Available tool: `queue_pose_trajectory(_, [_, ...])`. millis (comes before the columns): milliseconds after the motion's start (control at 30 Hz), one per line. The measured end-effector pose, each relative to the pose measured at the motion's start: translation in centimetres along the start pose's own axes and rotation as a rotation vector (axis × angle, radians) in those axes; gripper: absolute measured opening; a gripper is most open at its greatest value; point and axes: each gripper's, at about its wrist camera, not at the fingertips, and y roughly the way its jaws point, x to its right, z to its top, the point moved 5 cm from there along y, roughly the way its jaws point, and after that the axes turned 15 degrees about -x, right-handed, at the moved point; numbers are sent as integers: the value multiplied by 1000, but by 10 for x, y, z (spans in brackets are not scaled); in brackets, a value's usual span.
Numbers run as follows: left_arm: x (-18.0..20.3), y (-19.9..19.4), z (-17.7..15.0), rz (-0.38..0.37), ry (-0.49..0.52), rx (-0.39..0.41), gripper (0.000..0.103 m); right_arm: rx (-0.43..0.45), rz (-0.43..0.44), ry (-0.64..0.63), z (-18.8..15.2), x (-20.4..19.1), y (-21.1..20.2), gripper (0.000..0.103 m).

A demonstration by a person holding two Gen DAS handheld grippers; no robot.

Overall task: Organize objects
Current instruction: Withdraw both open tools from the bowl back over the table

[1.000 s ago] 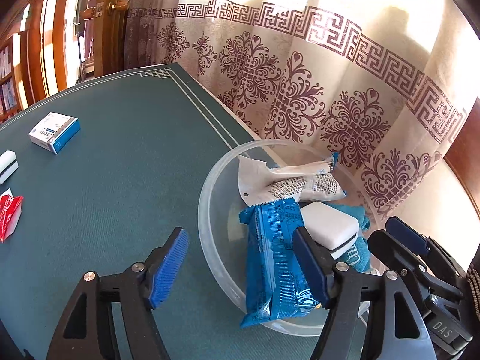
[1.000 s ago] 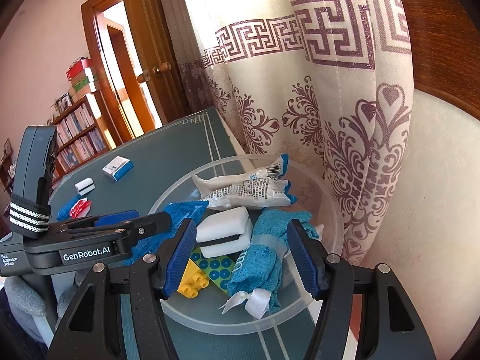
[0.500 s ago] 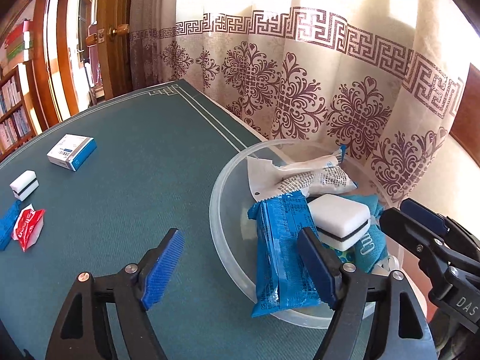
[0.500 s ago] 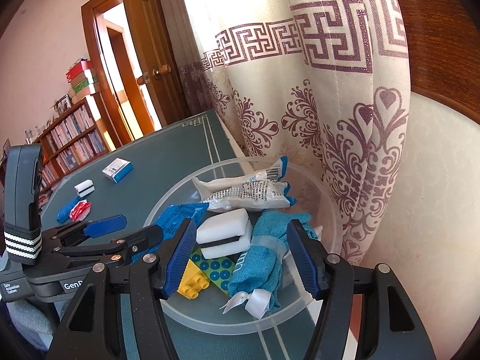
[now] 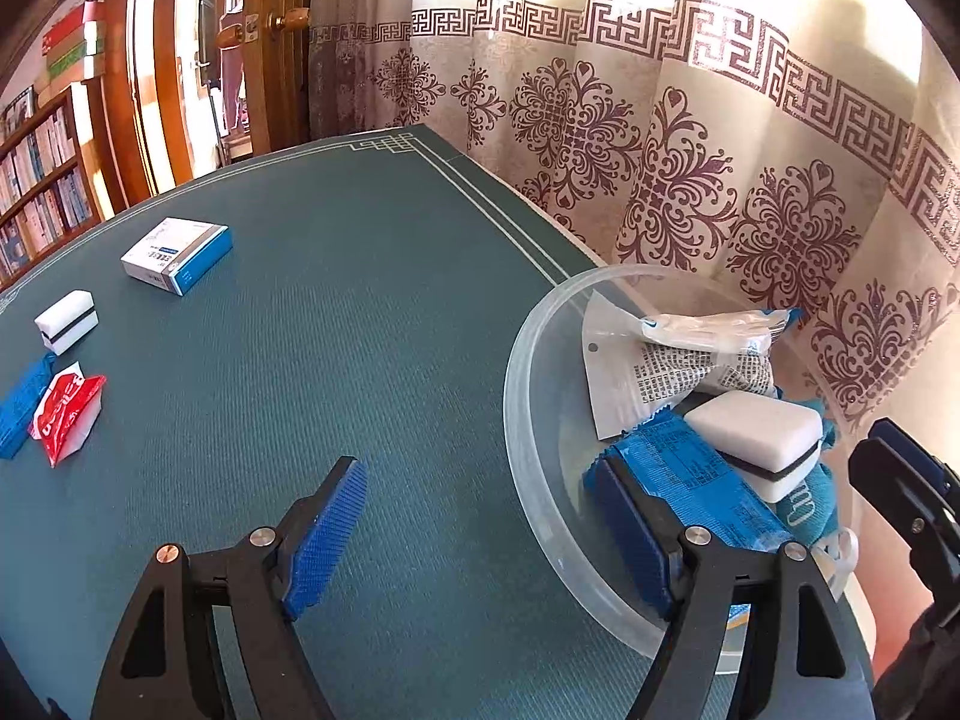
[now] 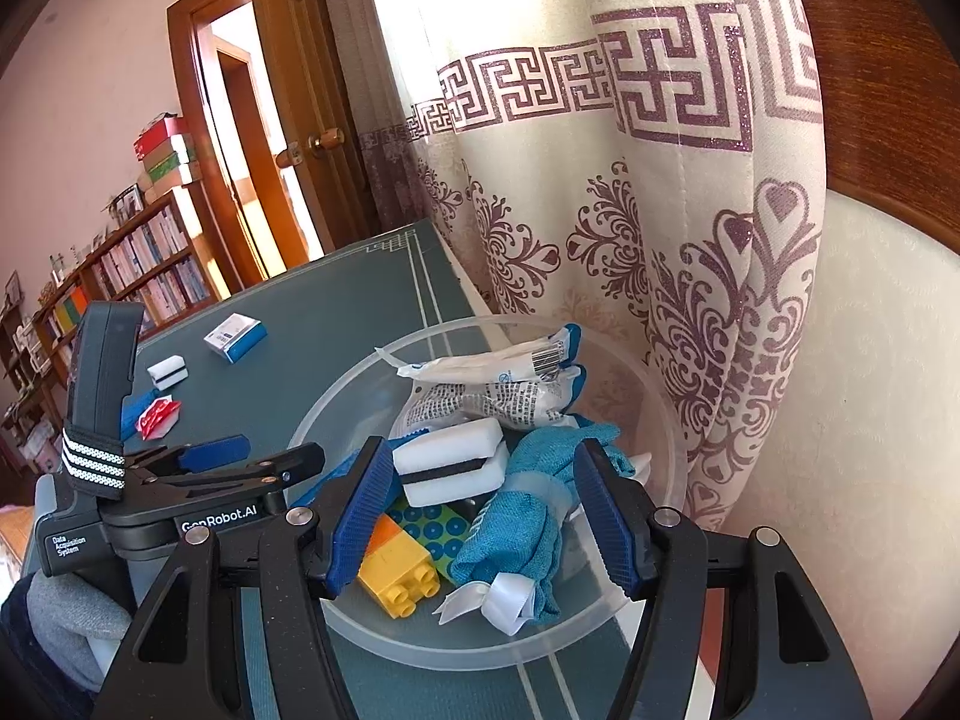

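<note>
Left claw (image 5: 480,540) swung off bowl (image 5: 522,420) toward 10 o'clock, jaws just widened, empty. Right claw (image 6: 486,516) gaping, empty over bowl. Next: white-blue box (image 5: 177,252), sponge (image 5: 66,321), sachets (image 5: 63,414) on bench (image 5: 360,330); straddle squarely, one at a time.

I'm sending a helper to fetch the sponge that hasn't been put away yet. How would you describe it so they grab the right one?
Start at the clear plastic bowl by the curtain, then look far across the green table. Past the white and blue box lies a small white sponge, beside a red packet. Its twin lies inside the bowl; this one sits alone on the bare table, a black band round its middle.
</note>
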Motion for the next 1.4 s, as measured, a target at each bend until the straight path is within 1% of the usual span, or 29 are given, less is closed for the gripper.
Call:
queue_pose_trajectory(100, [5,-12,-3,-20,24,20,83,0,1,-3,-1,-1,0,64])
queue_pose_trajectory(167, [9,-19,-7,-50,35,20,87,4,0,-7,-1,-2,-1,64])
queue_pose_trajectory(233, [14,-27,-12,-86,45,19,89,7,-1,-4,0,-1,-2,64])
queue_pose_trajectory(333, [26,-38,-23,-118,91,31,92,9,-7,16,0,5,-2,64])
queue_pose_trajectory(467, [46,-42,-34,-88,183,55,93,4,-5,47,1,12,-2,64])
queue_pose_trajectory(567, [54,-33,-38,-63,218,44,93,6,-6,41,1,12,-2,64])
queue_pose_trajectory(633, [52,-24,-37,-49,209,26,93,8,-5,35,1,11,-3,64])
queue_pose_trajectory(700, [46,-16,-35,-52,182,6,93,9,-5,34,0,11,-4,64])
queue_pose_trajectory(800, [35,-10,-30,-58,145,-5,93,9,-7,34,0,10,-4,64])
queue_pose_trajectory(900, [24,-1,-24,-36,114,-12,93,6,-9,30,-1,8,-4,64])
queue_pose_trajectory(1033, [13,8,-21,-34,69,-45,93,5,-11,19,-2,5,-3,64])
queue_pose_trajectory(1133, [14,6,-23,-44,76,-47,93,8,-11,11,-2,2,-5,64])
queue_pose_trajectory(1333, [18,-9,-26,-47,102,-11,93,9,-20,13,-2,4,-4,64])
queue_pose_trajectory(1400, [17,-13,-27,-43,101,-2,93,16,-36,19,-1,7,-5,64])
